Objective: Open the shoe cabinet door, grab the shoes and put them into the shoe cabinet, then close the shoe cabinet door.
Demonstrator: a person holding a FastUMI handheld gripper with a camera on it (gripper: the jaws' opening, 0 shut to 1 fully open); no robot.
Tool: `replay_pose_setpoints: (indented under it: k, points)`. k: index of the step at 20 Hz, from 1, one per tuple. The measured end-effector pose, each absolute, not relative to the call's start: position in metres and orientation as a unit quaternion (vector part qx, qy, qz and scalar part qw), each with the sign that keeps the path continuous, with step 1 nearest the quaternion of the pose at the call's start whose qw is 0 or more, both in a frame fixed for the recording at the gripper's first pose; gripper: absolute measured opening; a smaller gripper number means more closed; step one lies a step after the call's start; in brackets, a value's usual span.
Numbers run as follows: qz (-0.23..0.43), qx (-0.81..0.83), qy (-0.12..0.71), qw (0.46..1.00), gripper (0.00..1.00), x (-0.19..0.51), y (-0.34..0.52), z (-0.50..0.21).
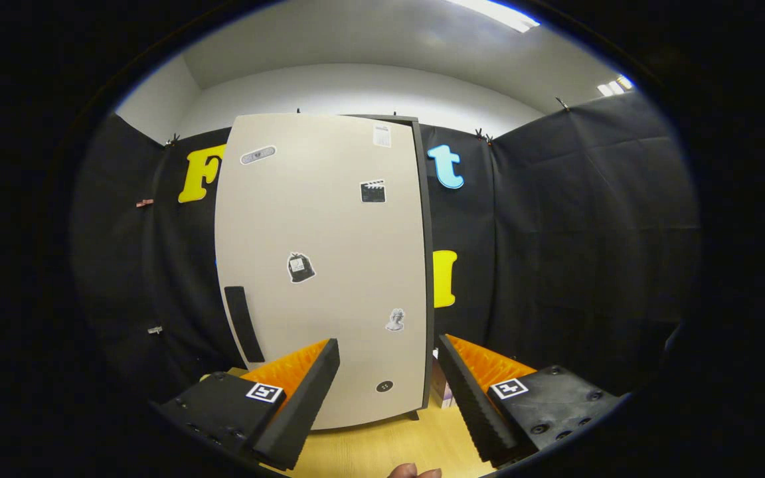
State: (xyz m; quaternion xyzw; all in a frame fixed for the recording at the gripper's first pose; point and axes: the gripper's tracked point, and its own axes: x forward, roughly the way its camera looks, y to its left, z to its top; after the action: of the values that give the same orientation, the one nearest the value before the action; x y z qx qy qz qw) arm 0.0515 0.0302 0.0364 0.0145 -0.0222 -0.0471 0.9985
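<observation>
The shoe cabinet stands straight ahead of my fingers, at twelve o'clock, on the wooden floor, its pale door facing me and looking shut or nearly so. I judge the door a stiff, light panel that will swing easily on its hinges; its face is smooth and would slip under any push, so the place to take hold is the dark handle strip low on the door at about ten o'clock from my gripper. Small stickers dot the door and offer no grip. My gripper is spread wide with nothing between its fingers, the door's lower part showing in the gap. Just past the cabinet's right edge, at one o'clock, something pale sits on the floor; I cannot tell whether it is the shoes. At six o'clock a fingertip of my hand peeks in. Black cloth walls the booth behind.
</observation>
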Motion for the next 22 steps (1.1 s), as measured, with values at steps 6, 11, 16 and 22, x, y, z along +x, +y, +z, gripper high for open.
replay_pose_setpoints:
  k: [6, 11, 16, 22]
  points:
    - [-0.010, 0.021, -0.028, 0.999, 0.98, 0.055, 0.033, 0.035]
    - [0.033, 0.030, -0.033, 0.998, 0.98, 0.049, 0.039, 0.038]
    - [0.054, 0.028, -0.032, 0.998, 0.98, 0.045, 0.046, 0.037]
    - [0.052, 0.028, -0.022, 0.998, 0.98, 0.044, 0.045, 0.034]
